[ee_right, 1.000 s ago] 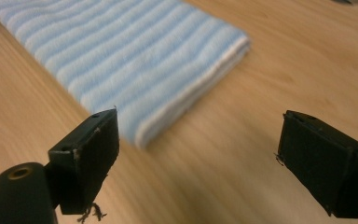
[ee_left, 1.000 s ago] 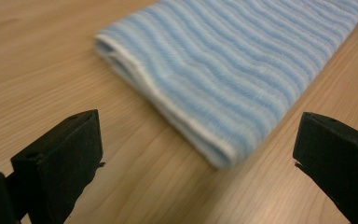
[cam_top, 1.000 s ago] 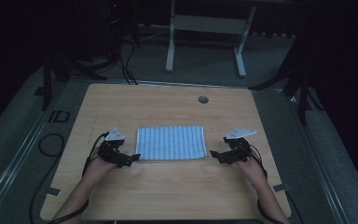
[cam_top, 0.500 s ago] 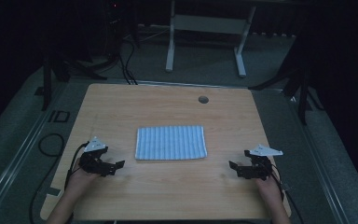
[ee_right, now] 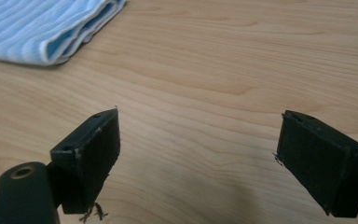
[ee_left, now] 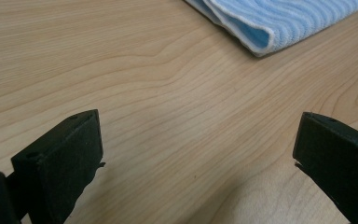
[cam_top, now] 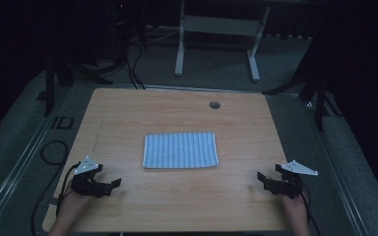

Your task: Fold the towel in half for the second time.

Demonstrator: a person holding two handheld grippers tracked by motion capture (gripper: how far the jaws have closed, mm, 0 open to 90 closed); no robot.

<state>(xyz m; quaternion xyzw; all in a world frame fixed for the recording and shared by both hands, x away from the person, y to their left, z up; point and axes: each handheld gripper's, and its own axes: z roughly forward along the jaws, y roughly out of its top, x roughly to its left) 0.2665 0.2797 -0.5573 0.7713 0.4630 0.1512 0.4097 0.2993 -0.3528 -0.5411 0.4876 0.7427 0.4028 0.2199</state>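
Blue-and-white striped cloth, the folded towel (cam_top: 180, 150), lay flat at the centre of the high view on the wooden tabletop (cam_top: 128, 113), its edges squared and its layers stacked. In the left gripper view its folded corner (ee_left: 270, 23) sat at the upper right of the frame; in the right gripper view the stacked edges (ee_right: 46, 32) showed at the upper left. The left hand-held gripper (cam_top: 112, 184) rested at the lower left of the high view, well apart from the towel, with its jaws spread wide and nothing between them. The right hand-held gripper (cam_top: 262, 178) sat at the lower right, likewise spread and empty, also well apart from the cloth. The likeliest trouble from here was a poor pick-up: a jaw closing on the top layer alone would probably peel the fold open rather than lift the whole stack. Jaws pushed in low along the wood could also shove the towel sideways and rumple it, since nothing held it down. If the two sides were taken unevenly, the cloth would likely skew or sag.
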